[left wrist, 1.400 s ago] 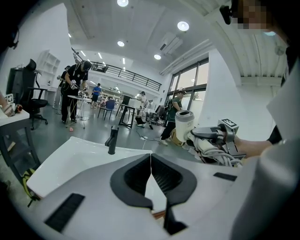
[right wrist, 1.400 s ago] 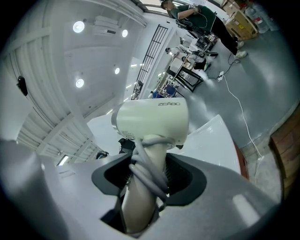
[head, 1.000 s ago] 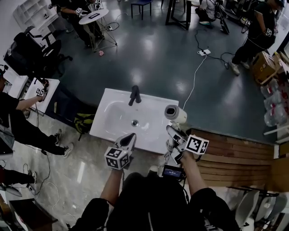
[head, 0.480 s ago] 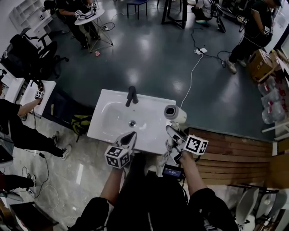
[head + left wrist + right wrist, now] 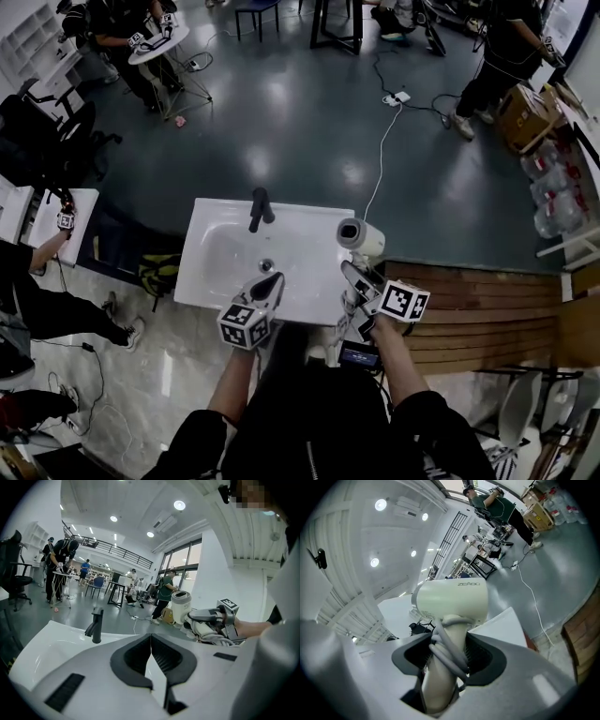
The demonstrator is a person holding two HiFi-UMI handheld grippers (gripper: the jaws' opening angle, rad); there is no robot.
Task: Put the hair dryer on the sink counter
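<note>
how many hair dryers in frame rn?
1. The hair dryer is gripped by its cord-wrapped handle in the right hand-held gripper, at the sink counter's right edge. Background clutter could hide others.

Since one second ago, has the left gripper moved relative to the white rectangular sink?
Yes. The left gripper has advanced further over the front rim of the white rectangular sink, toward the black faucet and nearer the drain.
</note>
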